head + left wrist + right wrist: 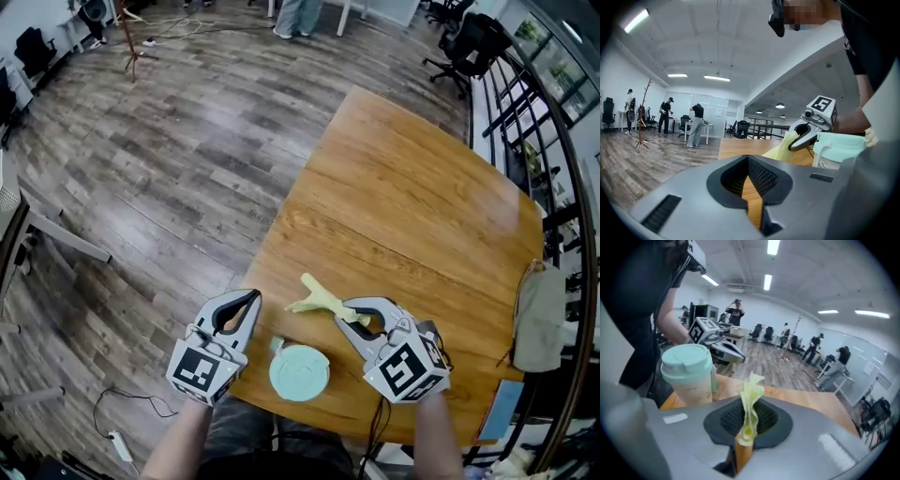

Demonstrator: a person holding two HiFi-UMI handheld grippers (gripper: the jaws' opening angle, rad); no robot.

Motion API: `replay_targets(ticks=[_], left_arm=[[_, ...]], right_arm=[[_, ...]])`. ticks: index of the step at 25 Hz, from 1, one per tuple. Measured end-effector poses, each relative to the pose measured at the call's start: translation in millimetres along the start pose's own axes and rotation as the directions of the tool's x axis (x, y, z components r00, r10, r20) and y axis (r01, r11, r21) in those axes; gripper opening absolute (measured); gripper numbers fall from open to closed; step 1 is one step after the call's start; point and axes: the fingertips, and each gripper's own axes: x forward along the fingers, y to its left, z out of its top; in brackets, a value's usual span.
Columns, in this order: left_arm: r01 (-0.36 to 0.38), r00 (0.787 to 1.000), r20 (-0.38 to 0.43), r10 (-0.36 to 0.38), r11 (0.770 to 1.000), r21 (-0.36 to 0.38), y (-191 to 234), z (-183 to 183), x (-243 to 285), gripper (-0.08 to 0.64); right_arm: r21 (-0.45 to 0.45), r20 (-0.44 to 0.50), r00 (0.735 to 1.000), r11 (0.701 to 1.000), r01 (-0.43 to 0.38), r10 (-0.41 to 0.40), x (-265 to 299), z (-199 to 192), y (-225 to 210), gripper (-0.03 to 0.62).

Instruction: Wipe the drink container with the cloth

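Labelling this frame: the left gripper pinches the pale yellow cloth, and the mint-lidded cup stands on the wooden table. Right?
Not quite: the right gripper pinches the pale yellow cloth, as the right gripper view shows; the mint-lidded cup stands on the wooden table.

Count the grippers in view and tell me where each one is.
2. The left gripper, shut and empty, is left of the mint-lidded cup; the right gripper, right of it, pinches the yellow cloth.
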Motion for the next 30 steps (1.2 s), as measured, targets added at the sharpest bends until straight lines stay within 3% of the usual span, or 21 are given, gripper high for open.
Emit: replay_targets(ticks=[3, 7, 13, 18, 30], left_arm=[[0.043, 0.999, 0.007, -0.043, 0.999, 0.019, -1.7, 10.1, 2.9, -0.003], [0.099, 0.995, 0.026, -0.1, 0.995, 0.027, -5.8, 28.5, 2.9, -0.003], [0.173, 0.982, 0.068, -0.176, 0.984, 0.046, -14.8, 43.7, -1.5, -0.003], [0.217, 0.973, 0.069, -0.221, 0.974, 0.061, -21.4, 50.6, -7.5, -0.003], [0.158, 0.973, 0.159, -0.169, 0.984, 0.078, -36.2, 66.1, -46.7, -0.003]], right_arm=[[0.133, 0.046, 0.988, 0.981, 0.14, -0.147, -22.1, 6.1, -9.6, 0.021], [0.279, 0.075, 0.938, 0.91, 0.306, -0.339, -55.4, 17.4, -15.4, 0.021], [0.429, 0.042, 0.819, 0.751, 0.502, -0.572, -101.7, 28.2, 1.9, 0.021], [0.484, 0.03, 0.721, 0.641, 0.596, -0.692, -124.0, 29.9, 24.3, 0.021], [0.545, 0.055, 0.632, 0.553, 0.63, -0.773, -153.7, 46.5, 72.1, 0.021]])
